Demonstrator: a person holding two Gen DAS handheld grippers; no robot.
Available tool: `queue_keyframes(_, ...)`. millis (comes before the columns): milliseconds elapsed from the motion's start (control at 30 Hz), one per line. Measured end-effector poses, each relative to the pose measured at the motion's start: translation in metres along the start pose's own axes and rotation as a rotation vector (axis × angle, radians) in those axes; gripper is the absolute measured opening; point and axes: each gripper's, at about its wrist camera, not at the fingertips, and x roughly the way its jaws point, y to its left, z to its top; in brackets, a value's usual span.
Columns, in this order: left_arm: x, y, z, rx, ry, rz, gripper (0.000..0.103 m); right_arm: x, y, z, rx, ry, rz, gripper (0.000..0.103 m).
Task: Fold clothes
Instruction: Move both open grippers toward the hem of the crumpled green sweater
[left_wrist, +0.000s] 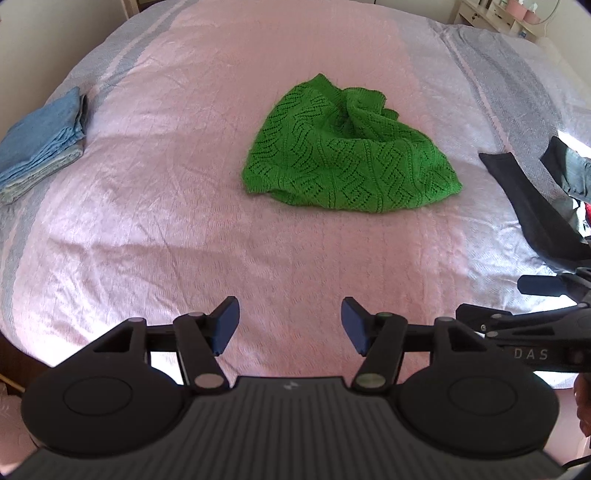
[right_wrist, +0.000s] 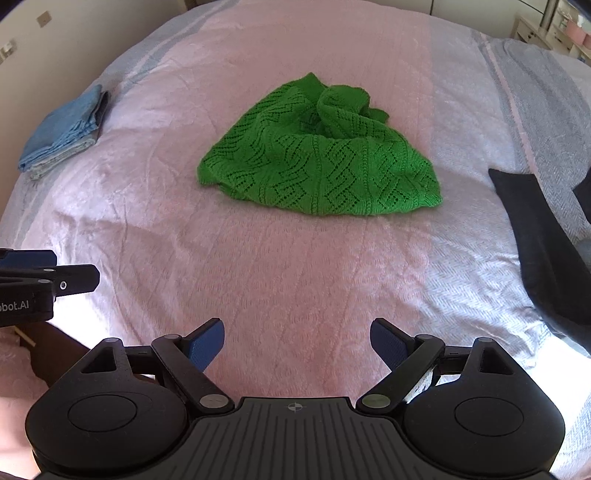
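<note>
Left wrist view: left gripper (left_wrist: 290, 325) wide, empty, jaws opening; green knit garment (left_wrist: 347, 155) crumpled mid-bed (left_wrist: 147, 221), well ahead, slightly right of the fingers, hem running side to side.

Right wrist view: right gripper (right_wrist: 297, 345) wide, empty; garment ahead, about centred, equally far from both.

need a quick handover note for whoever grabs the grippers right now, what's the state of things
Left gripper: open, nothing between its fingers, above bare bedspread.
Right gripper: open and empty, beside the left one.
Crumpled green lace-knit garment: mid-bed on the pink quilted bedspread, unfolded, untouched.
Folded light blue cloth stack: done, at the bed's left edge.
Dark grey garments: heaped at the right edge, not folded.
Left to do: spread and fold the green knit, then the dark pieces.
</note>
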Motion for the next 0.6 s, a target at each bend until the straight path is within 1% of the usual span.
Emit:
queue_keyframes(200,0.021,0.029,0.041,0.048,0.005,-0.031,0.057,0.019,0.007,0.034,0.073,0.000,-0.037,0.089)
queue_keyframes(367,0.040,0.057,0.075,0.096,0.013,-0.035,0.057,0.034,0.012,0.063,0.151,-0.004,-0.078,0.089)
queue_keyframes(500,0.061,0.073,0.096,0.141,0.042,-0.049,0.058,0.043,0.010,0.075,0.224,0.008,-0.110,0.089)
queue_keyframes(600,0.078,0.080,0.109,0.157,0.065,-0.056,0.058,0.053,0.005,0.080,0.272,0.040,-0.131,0.089)
